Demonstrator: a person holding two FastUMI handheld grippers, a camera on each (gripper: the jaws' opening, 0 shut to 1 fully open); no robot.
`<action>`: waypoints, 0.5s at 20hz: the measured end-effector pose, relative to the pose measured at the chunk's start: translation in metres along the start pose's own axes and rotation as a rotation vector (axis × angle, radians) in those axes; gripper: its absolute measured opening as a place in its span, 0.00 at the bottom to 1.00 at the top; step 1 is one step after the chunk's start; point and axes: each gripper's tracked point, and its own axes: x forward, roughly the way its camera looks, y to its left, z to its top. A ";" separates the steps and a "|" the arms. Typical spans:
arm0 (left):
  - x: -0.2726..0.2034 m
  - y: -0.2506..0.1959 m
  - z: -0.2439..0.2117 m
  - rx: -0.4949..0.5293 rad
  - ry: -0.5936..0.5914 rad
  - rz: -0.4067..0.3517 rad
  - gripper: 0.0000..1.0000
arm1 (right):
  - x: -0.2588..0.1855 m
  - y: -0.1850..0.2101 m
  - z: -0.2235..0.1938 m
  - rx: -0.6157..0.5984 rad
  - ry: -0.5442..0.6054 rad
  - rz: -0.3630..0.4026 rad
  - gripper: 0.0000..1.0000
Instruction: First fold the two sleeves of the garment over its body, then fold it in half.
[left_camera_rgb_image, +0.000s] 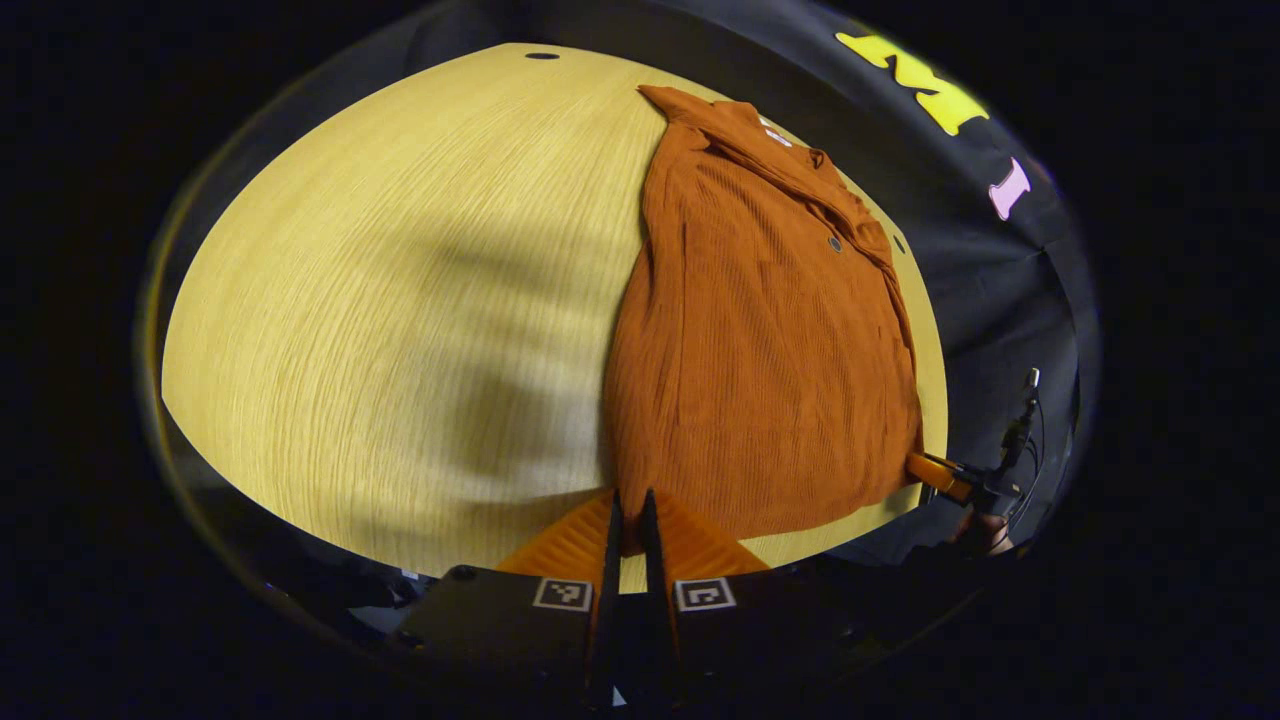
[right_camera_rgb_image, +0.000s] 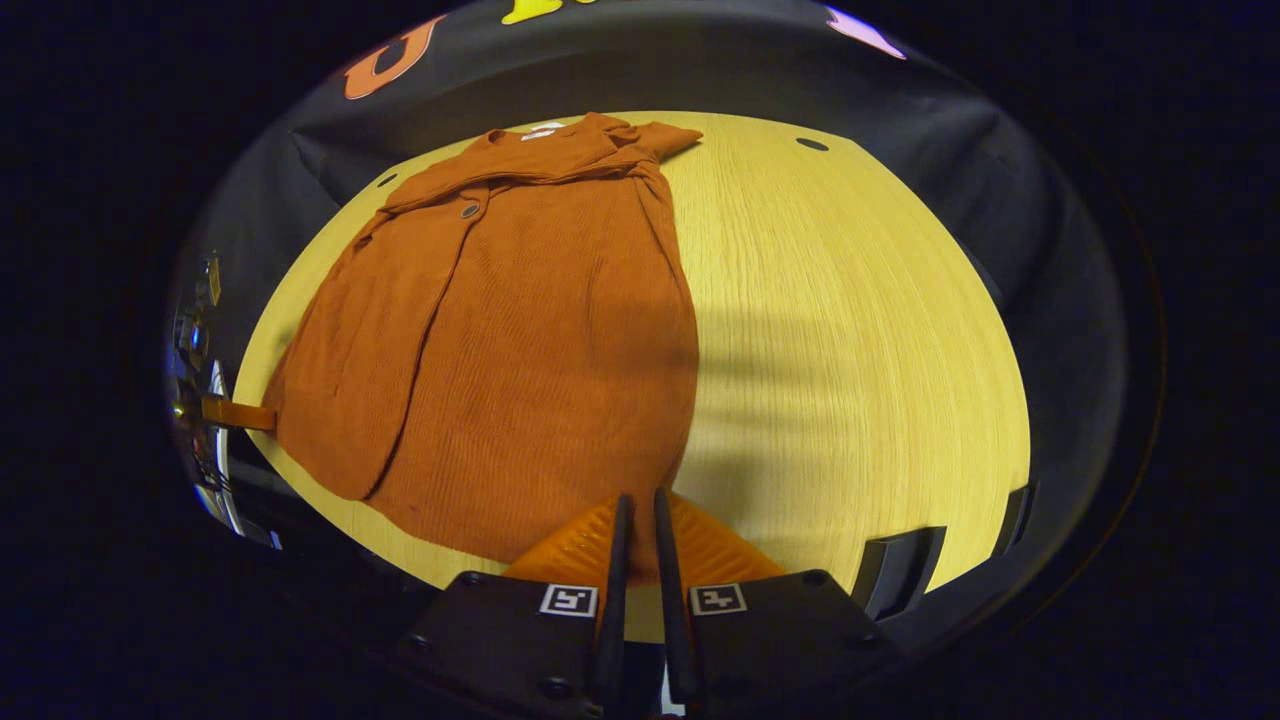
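Note:
An orange ribbed garment (left_camera_rgb_image: 760, 340) lies flat on the wooden table (left_camera_rgb_image: 400, 300), collar at the far end and hem at the near edge. One sleeve (right_camera_rgb_image: 365, 370) is folded in over the body (right_camera_rgb_image: 560, 360). In the left gripper view my left gripper (left_camera_rgb_image: 630, 515) is closed on the hem's near left corner, with fabric between its fingers. My right gripper (right_camera_rgb_image: 638, 515) pinches the hem's other corner in the same way. Each view also shows the other gripper farther off: the right gripper (left_camera_rgb_image: 940, 473) at the hem's right end, the left gripper (right_camera_rgb_image: 238, 412) at its left end.
The table's near edge runs just under both grippers. Small dark holes (left_camera_rgb_image: 541, 55) (right_camera_rgb_image: 811, 144) sit near the table's far edge. A hand (left_camera_rgb_image: 985, 530) holds the far gripper. A dark object (right_camera_rgb_image: 900, 565) stands by the table's near right edge.

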 end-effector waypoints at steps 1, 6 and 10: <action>0.001 -0.001 0.001 -0.006 -0.003 0.003 0.12 | -0.006 -0.001 0.001 0.009 0.003 0.007 0.19; -0.010 -0.008 -0.009 -0.042 -0.016 -0.015 0.05 | -0.011 -0.003 0.003 0.121 0.003 0.048 0.01; -0.036 -0.015 -0.022 -0.056 -0.009 -0.061 0.04 | -0.044 -0.006 0.006 0.163 0.001 0.091 0.01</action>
